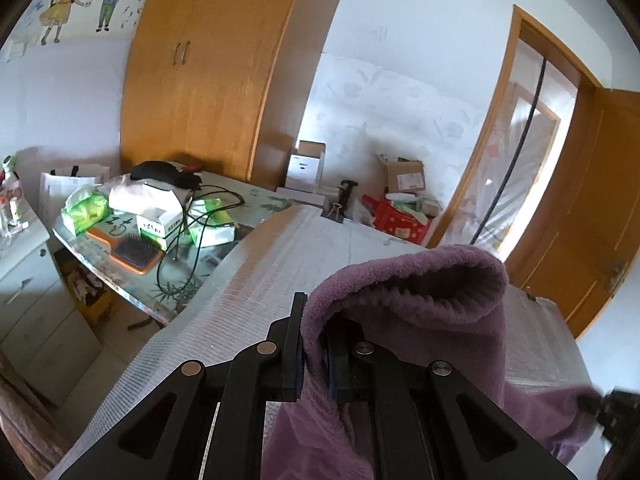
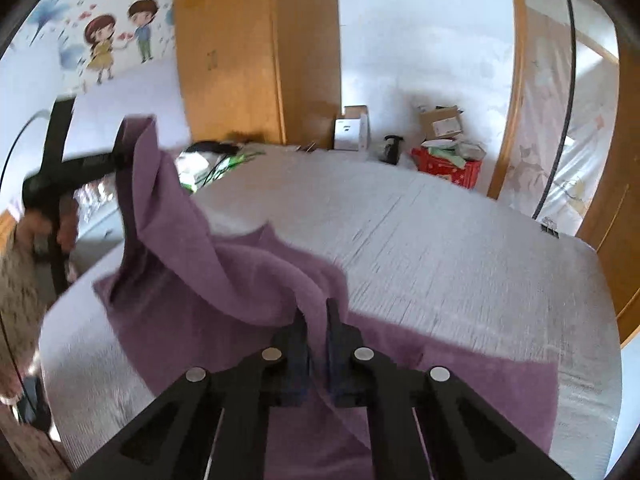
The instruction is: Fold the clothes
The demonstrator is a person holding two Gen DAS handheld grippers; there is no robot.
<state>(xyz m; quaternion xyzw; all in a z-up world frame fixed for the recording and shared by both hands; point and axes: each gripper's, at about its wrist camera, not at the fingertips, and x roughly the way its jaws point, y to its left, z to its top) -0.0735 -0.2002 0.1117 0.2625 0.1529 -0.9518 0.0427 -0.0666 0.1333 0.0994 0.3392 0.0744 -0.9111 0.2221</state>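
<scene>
A purple fleece garment hangs lifted over the white-covered table. My left gripper is shut on one edge of it, and the fabric drapes over the right finger and hides it. In the right wrist view the garment lies partly on the table and rises to the upper left, where the left gripper holds it up. My right gripper is shut on a fold of the purple fabric near the table surface. A person's hand holds the left tool.
A cluttered side table at the left carries a hairbrush, tissue packs and cables. A wooden wardrobe stands behind it. Cardboard boxes and a red bag sit on the floor by the wooden door.
</scene>
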